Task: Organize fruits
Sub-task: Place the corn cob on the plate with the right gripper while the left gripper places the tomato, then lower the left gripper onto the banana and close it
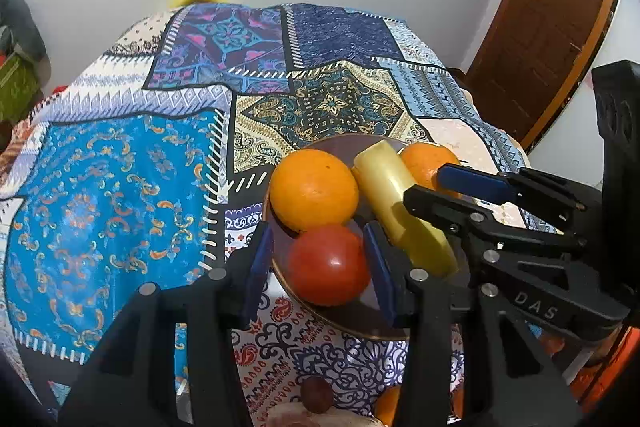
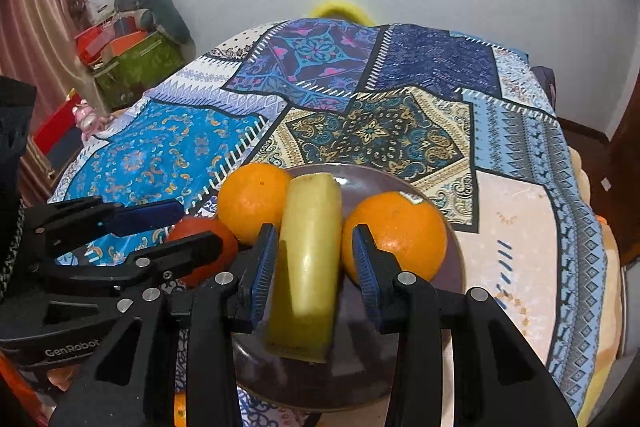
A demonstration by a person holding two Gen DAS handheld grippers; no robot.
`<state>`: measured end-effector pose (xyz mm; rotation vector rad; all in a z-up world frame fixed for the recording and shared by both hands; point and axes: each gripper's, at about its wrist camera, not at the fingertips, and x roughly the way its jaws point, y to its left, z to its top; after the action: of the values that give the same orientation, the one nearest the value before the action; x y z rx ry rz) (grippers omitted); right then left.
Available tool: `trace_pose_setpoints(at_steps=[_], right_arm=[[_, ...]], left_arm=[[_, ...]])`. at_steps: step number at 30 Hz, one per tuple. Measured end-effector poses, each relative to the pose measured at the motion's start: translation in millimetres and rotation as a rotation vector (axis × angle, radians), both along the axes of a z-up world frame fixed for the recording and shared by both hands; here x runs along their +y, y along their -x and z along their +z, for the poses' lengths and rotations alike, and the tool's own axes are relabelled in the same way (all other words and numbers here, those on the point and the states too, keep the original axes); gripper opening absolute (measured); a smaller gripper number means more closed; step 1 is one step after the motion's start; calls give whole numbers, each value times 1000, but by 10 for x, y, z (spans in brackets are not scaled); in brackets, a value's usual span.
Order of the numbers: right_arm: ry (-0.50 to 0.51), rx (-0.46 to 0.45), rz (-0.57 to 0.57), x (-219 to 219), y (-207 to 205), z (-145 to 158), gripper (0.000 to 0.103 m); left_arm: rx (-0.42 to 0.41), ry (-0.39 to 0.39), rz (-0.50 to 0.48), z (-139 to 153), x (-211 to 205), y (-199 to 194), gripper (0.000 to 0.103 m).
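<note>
Fruits on 1 dark plate [image 2: 448,291], set on a patchwork-patterned tablecloth [image 1: 120,187]:
- Oranges, 2: one [image 2: 252,201] at the plate's far left, one [image 2: 400,235] at its right.
- Yellow banana-like piece [image 2: 308,267], 1, lying lengthwise between the oranges.
- Red tomato [image 1: 328,265], 1, at the plate's near-left edge, touching the left orange.

Grippers:
- Left gripper [image 1: 320,267]: blue pads straddle the tomato, partly open; the right pad looks in contact, the left shows a slim gap, so a firm hold is uncertain.
- Right gripper [image 2: 314,267]: pads either side of the yellow piece, narrowly open; contact cannot be told.
</note>
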<state>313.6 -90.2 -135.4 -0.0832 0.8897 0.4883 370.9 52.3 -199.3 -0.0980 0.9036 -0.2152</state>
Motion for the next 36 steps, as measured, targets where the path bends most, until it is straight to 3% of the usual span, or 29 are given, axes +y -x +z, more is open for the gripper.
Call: trace_pose_setpoints(at_steps=[11, 24, 32, 36], right_arm=[[9, -27, -26, -260, 245, 211, 36], [27, -83, -40, -570, 992, 627, 43], [36, -76, -62, -764, 1448, 677, 51], [46, -58, -71, -835, 1652, 620, 56]], left_arm=[[-31, -21, 13, 261, 20, 300, 46], [-42, -74, -30, 588, -109, 1203, 49], [13, -41, -76, 478, -361, 1618, 51], [54, -61, -127, 308, -594, 1764, 54]])
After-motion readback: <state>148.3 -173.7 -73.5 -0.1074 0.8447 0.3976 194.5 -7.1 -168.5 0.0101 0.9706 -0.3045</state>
